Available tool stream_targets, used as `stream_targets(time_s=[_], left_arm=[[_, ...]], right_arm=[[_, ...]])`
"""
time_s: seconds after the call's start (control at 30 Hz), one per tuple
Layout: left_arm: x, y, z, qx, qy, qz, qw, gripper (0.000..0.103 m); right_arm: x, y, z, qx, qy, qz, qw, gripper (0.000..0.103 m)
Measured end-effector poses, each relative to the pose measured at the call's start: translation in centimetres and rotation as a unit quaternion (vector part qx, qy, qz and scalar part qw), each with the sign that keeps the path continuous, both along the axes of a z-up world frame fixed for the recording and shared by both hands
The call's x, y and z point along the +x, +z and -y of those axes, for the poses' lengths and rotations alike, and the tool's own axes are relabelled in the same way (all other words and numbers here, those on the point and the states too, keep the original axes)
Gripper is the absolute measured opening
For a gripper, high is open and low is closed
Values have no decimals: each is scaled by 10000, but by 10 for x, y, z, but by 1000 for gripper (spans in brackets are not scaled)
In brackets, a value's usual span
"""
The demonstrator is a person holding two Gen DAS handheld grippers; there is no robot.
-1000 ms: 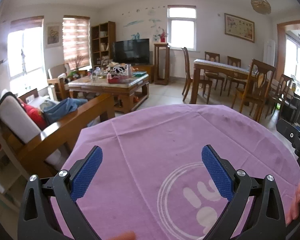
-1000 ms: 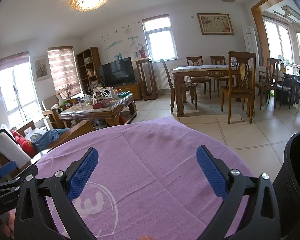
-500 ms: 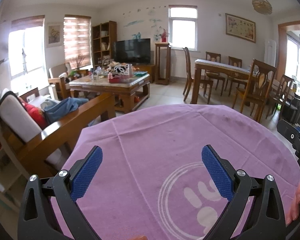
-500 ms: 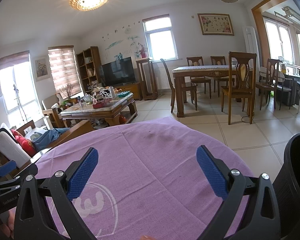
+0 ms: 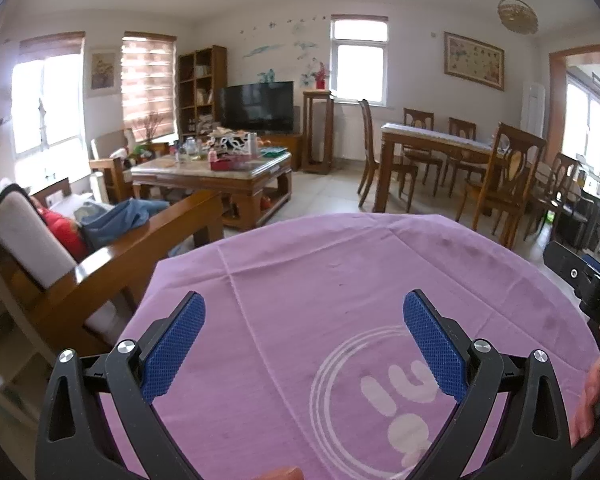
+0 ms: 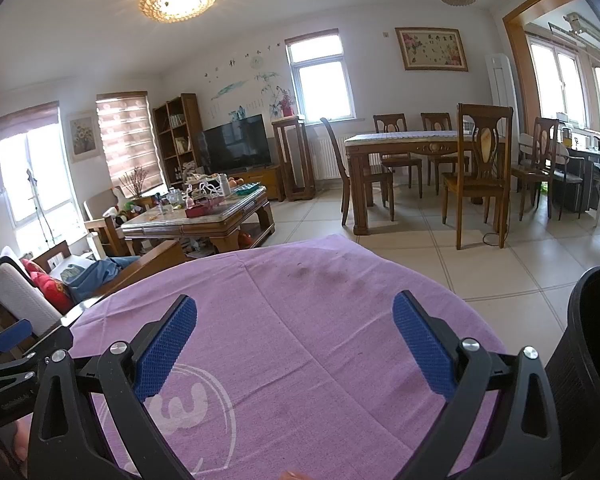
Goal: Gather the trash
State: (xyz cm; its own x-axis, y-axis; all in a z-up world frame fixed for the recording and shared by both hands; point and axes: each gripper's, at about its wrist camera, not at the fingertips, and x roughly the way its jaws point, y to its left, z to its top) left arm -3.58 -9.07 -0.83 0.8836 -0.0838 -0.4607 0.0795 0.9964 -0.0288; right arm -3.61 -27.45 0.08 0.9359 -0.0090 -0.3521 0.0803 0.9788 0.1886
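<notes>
My left gripper [image 5: 303, 322] is open and empty, held over a round table with a purple cloth [image 5: 340, 272] bearing a white circular logo. My right gripper [image 6: 294, 326] is also open and empty over the same purple cloth [image 6: 300, 312]. A black mesh bin [image 6: 588, 344] stands at the table's right side in the right wrist view. No trash shows on the cloth. The right gripper's body shows at the right edge of the left wrist view [image 5: 588, 292], and the left gripper's body shows at the left edge of the right wrist view [image 6: 12, 356].
A wooden sofa [image 5: 60, 248] with cushions stands left of the table. A cluttered coffee table [image 5: 216, 172] lies beyond it. A dining table with chairs [image 6: 420, 160] stands at the right rear. Tiled floor [image 6: 480, 264] lies between.
</notes>
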Motion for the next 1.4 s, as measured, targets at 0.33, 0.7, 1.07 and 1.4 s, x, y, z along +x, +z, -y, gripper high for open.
stream_targets(time_s=[0.33,0.7,1.07,1.4], left_arm=[[20,8,0,7,29,-120,9999,98],[26,10,0,-5,-19,-147,9999,98],[30,12,-3,-130,-180,-65,9997,98],[30,13,-2,-106,-227,-17,9997,98]], right_arm=[[0,0,1,1,2,-1,10000,98],[0,0,3,-10,7,2,10000,98],[-3,3,6,-19,-1,18,10000,98],[-2,4,7,-22,-4,24,10000,98]])
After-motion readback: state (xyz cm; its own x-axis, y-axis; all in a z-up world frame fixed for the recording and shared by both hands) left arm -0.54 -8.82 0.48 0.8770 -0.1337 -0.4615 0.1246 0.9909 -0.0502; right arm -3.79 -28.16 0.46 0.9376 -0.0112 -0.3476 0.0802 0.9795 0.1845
